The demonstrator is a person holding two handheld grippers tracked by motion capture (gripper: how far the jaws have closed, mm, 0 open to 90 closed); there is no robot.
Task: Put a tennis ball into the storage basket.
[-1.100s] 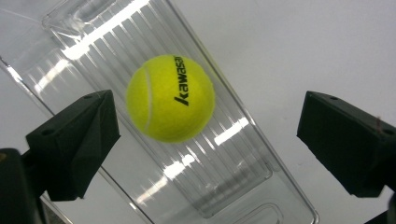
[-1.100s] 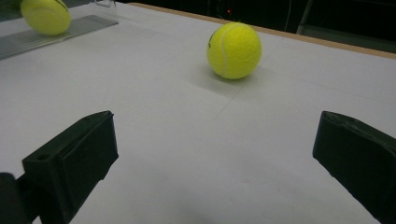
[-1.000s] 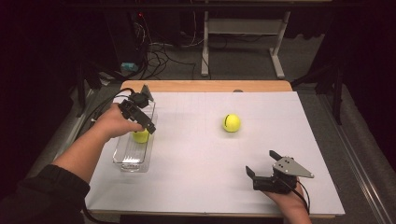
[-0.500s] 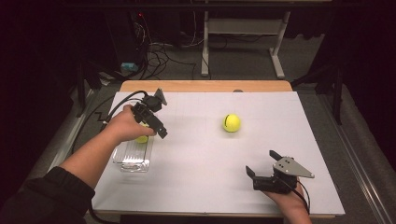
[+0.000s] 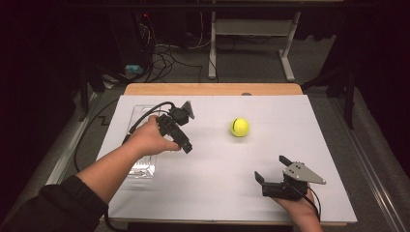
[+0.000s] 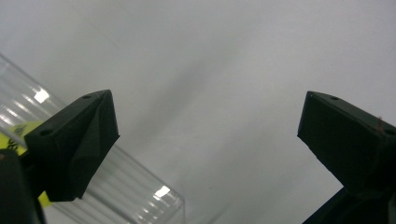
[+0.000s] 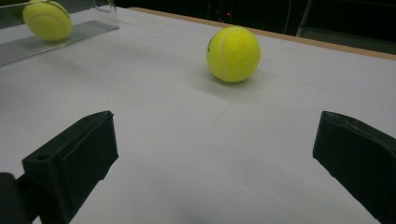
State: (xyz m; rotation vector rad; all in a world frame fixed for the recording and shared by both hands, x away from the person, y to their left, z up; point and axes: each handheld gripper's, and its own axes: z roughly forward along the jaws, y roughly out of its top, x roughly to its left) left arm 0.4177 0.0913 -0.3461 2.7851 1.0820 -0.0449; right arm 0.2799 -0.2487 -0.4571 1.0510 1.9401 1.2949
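**Two grippers, two tennis balls, one clear bin**

The white table top (image 5: 208, 183) carries a clear ribbed plastic bin (image 5: 139, 166) near its left edge. The left gripper (image 5: 186, 145) hangs just right of the bin, jaws spread and empty, having just opened further. The right gripper (image 5: 271, 170) rests near the front edge, jaws wide apart, nothing between them. One yellow-green tennis ball (image 5: 239, 127) lies loose mid-table; a second yellow-green ball (image 7: 46, 19) apparently sits inside the bin.
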